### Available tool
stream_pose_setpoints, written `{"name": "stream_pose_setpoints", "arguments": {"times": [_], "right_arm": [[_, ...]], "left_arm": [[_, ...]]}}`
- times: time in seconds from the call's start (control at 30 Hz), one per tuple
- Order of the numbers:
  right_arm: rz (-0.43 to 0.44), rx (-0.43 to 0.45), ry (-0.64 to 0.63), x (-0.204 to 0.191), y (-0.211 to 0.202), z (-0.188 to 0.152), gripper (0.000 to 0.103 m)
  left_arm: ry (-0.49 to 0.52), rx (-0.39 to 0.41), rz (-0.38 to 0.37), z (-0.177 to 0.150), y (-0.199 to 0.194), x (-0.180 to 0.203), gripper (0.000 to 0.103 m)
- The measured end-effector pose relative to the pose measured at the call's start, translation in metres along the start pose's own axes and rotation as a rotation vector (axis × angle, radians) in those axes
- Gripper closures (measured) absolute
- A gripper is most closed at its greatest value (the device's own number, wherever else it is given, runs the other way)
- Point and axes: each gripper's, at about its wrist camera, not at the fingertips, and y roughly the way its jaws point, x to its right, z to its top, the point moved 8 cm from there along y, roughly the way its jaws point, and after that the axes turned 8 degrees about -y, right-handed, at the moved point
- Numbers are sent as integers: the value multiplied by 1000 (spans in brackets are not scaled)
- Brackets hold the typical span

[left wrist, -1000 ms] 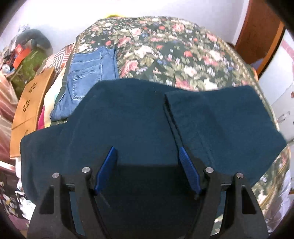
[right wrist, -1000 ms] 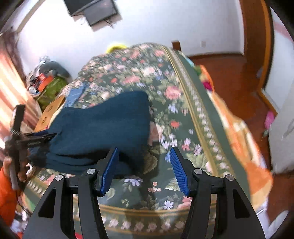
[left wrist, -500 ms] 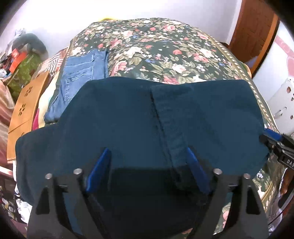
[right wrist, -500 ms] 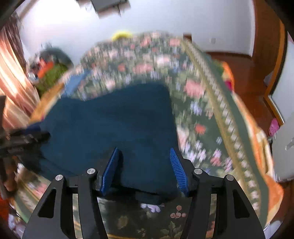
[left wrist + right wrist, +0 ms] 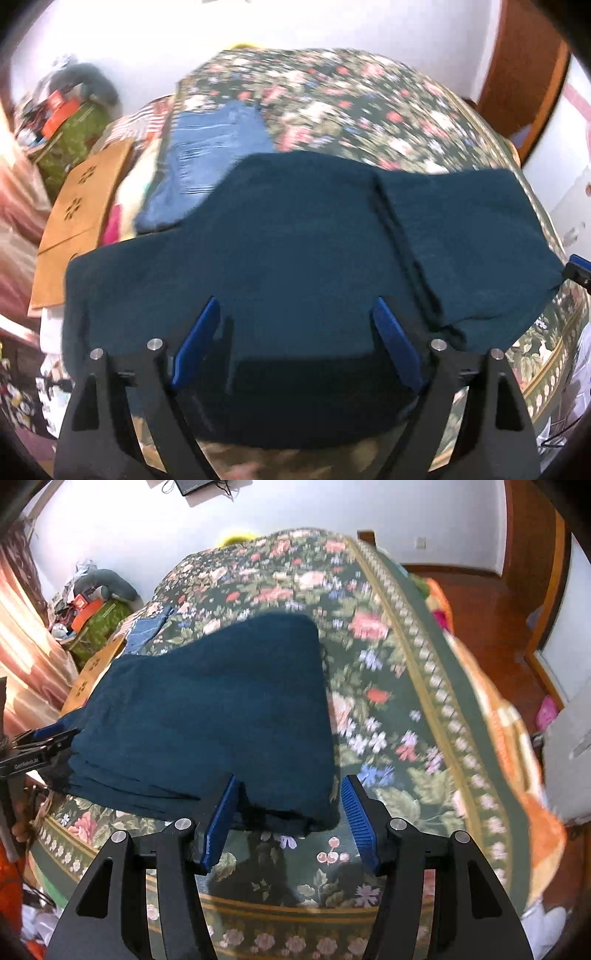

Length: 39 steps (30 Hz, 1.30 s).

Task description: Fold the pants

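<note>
1. Dark teal pants (image 5: 295, 251) lie spread across the floral bedspread (image 5: 369, 107), folded into a broad slab; both views are partly motion-blurred.
2. Left gripper (image 5: 295, 325): jaws apart, blue pads (image 5: 199, 332) wide of each other. The pants fill the space between and ahead of the jaws. Whether the pads touch the cloth cannot be told.
3. In the left wrist view, a raised seam or folded edge (image 5: 399, 236) runs from ahead of the jaws back toward the right-hand pad; the layer to the right of it lies on top.
4. Right gripper (image 5: 290, 812): jaws apart. The near corner of the pants (image 5: 221, 709) sits between the two blue pads (image 5: 356, 819), with the cloth edge just ahead of the jaw gap. No clamping is visible.
5. In the right wrist view, the left gripper (image 5: 40, 744) shows at the far left of the jaws, at the opposite edge of the pants.
6. In the left wrist view, a tip of the right gripper (image 5: 578, 269) shows at the far right, beside the pants' right edge.
7. Ahead and left of the left jaws: folded blue jeans (image 5: 214, 155) on the bedspread, partly beside the teal pants.
8. Further left: a tan wooden panel with cut-out patterns (image 5: 81, 206).
</note>
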Motion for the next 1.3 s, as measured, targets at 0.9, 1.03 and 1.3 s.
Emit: {"name": "stream_pose_setpoints", "arguments": {"times": [0.9,1.03,1.3], "right_arm": [[181,-47,-340,-171,65,39,49],[191,-53,-335,-168,64,37,49],[200,-45,-339,-170,65,36,47]], "left_arm": [[-695,-307,-387,-107,7,-183,10],[-769,-359,-459,-112,24,-175,10],[-872,-250,-505,-87,25,-191,10]]}}
